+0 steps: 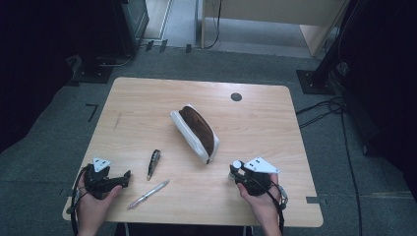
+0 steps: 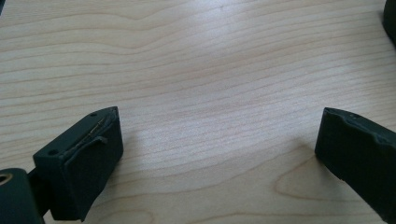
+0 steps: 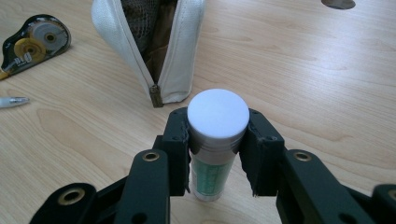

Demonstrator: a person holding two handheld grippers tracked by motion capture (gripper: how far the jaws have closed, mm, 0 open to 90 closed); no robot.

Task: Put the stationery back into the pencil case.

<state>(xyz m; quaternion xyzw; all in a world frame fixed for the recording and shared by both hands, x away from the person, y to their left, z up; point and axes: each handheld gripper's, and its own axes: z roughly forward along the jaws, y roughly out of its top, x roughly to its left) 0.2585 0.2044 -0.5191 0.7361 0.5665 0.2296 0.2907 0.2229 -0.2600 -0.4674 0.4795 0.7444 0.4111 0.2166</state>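
The right gripper (image 3: 218,154) has its jaws clamped on an upright glue stick (image 3: 217,140), one pad on each side just under the white cap, and that low grip on the barrel leaves the cap clear. Straight ahead of those jaws lies the white pencil pouch (image 3: 175,51), unzipped, its mouth facing the stick: a likely drop-in target, I'd say. Off to the left of the jaws lie a correction tape (image 3: 32,42) and the tip of a pen (image 3: 11,101). Over on the other side, the left gripper (image 2: 219,140) rests low over the counter (image 2: 210,70), jaws spread wide with bare wood between them, holding nothing — parked, it seems, out of the way.
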